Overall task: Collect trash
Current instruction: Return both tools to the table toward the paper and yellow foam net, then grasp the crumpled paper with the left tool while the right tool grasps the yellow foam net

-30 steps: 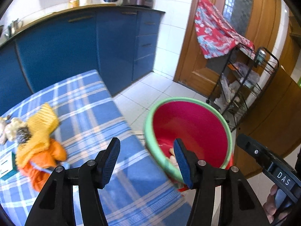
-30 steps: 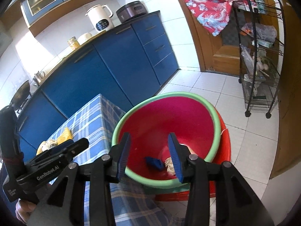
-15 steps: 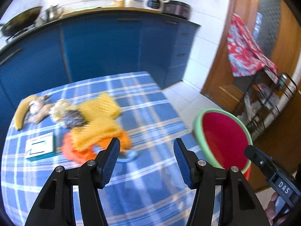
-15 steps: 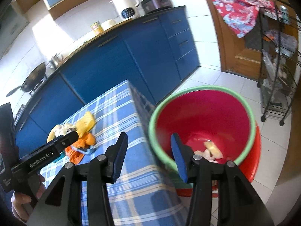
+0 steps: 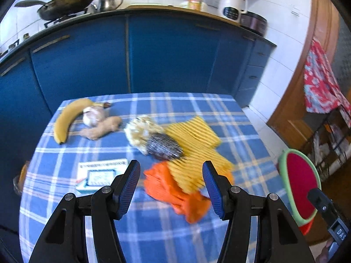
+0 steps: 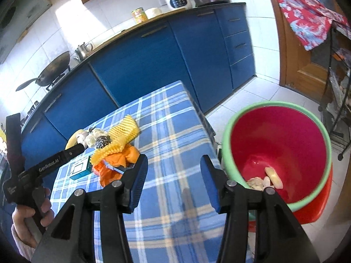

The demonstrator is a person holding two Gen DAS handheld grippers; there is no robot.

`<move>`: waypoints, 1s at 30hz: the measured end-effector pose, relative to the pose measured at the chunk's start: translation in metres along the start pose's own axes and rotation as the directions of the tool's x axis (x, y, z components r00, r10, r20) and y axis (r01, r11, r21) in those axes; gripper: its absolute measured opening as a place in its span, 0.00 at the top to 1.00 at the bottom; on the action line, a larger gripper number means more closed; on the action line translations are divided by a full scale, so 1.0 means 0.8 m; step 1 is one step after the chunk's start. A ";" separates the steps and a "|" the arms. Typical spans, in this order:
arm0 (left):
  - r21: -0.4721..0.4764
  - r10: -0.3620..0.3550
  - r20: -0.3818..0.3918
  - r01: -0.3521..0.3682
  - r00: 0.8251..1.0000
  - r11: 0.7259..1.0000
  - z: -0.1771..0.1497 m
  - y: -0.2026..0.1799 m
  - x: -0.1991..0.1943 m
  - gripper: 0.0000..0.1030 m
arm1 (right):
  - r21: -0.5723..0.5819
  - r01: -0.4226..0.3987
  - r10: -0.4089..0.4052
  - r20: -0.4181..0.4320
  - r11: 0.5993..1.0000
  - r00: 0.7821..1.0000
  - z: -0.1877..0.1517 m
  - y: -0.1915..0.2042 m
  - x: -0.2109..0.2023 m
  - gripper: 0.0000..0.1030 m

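tablecloth [image 5: 153, 230] — blue plaid | bin [image 6: 285, 135] — red, green rim | bag [image 5: 173, 188] — orange

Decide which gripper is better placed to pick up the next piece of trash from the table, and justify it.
Left. The left gripper is open, aimed at the orange wrapper; the right gripper, also open, sits nearer the bin.

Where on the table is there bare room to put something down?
Bare cloth runs along the table's edge nearest the bin, right of the yellow net, and on the near strip below the orange bag. The far left is crowded: banana, ginger, box.
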State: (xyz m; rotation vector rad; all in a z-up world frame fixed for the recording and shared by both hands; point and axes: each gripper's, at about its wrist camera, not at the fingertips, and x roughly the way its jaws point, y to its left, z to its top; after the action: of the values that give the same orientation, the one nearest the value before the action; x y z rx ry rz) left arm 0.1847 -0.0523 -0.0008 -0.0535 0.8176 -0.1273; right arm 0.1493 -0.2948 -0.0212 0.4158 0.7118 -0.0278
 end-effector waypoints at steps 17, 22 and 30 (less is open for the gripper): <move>-0.097 0.056 -0.050 -0.061 0.997 0.993 0.048 0.075 0.087 0.41 | -0.099 -0.041 0.031 -0.095 0.994 0.995 0.052 0.081 0.108 0.47; -0.122 0.035 -0.068 -0.043 0.997 0.992 0.056 0.083 0.113 0.41 | -0.135 -0.038 0.021 -0.131 0.990 0.991 0.065 0.104 0.156 0.47; -0.138 0.034 -0.111 -0.050 0.993 0.989 0.054 0.085 0.144 0.41 | -0.153 -0.039 0.006 -0.214 0.987 0.977 0.072 0.122 0.233 0.47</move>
State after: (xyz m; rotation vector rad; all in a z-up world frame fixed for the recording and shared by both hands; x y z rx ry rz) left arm 0.3009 -0.0005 -0.0612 -0.1629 0.9348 -0.0327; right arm 0.3434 -0.2056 -0.0664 0.2783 0.9139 0.0948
